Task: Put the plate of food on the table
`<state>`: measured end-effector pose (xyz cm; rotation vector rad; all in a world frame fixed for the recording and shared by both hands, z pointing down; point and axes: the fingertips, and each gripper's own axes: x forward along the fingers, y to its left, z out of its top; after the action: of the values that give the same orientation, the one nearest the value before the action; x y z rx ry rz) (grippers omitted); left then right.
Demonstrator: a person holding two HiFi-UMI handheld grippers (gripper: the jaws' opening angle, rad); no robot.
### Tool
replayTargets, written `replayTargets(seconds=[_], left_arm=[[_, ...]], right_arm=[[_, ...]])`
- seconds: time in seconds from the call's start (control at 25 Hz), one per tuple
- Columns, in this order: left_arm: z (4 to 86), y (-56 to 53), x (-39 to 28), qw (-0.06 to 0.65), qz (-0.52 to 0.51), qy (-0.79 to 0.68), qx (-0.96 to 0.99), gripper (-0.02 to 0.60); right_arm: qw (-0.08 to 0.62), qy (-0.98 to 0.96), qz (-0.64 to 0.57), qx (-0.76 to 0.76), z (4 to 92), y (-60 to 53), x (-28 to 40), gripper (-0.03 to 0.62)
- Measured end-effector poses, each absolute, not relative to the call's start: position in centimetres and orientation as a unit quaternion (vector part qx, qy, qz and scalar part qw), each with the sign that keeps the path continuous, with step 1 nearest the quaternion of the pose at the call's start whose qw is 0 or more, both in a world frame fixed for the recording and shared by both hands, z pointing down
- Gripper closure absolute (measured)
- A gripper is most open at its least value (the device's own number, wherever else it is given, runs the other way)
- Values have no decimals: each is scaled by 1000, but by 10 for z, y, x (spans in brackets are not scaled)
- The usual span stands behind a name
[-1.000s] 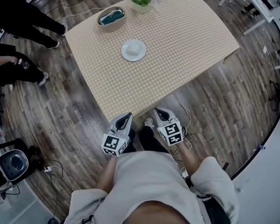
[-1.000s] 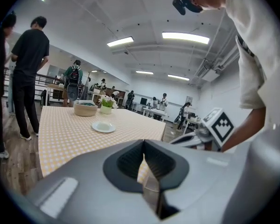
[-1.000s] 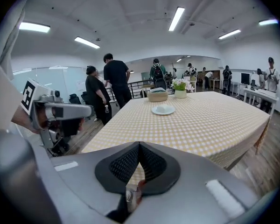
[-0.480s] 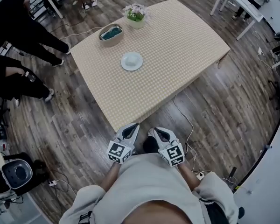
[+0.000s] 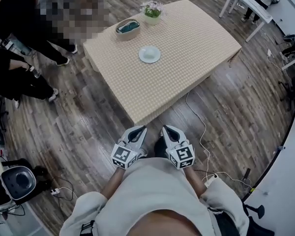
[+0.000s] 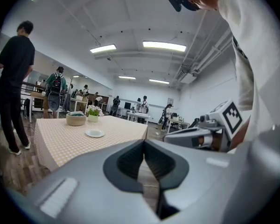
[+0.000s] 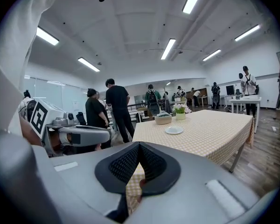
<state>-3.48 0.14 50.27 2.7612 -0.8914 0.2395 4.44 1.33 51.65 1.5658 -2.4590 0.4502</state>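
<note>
A small white plate [image 5: 149,54] lies near the middle of the table with the checked cloth [image 5: 187,38]. It also shows far off in the left gripper view as the plate [image 6: 94,133] and in the right gripper view as the plate [image 7: 173,130]. I cannot make out food on it. My left gripper [image 5: 137,131] and right gripper [image 5: 167,130] are held side by side close to my body, short of the table's near corner. The left gripper [image 6: 143,143] and the right gripper [image 7: 139,146] are both shut with nothing in them.
A round basket [image 5: 127,27] and a flower pot [image 5: 152,10] stand at the table's far edge. People stand left of the table [image 5: 17,18]. A white cable [image 5: 201,136] runs across the wooden floor. White desks [image 5: 246,4] stand at the far right, and a black device [image 5: 14,181] at the lower left.
The view has shifted, so the table now sits further right and looks smaller. Both grippers stay shut, close together in front of my body, now raised a little.
</note>
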Motion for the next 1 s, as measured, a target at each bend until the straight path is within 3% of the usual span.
replayTargets(seconds=[0.32,1.0], left_arm=[[503,49,-68,116,75,-280,950,572],[502,118,-44,127,71,-300,943,571]], right_arm=[[94,-814,137,557,503,53,6,597],[101,-821,154,540,505,130,20,597]])
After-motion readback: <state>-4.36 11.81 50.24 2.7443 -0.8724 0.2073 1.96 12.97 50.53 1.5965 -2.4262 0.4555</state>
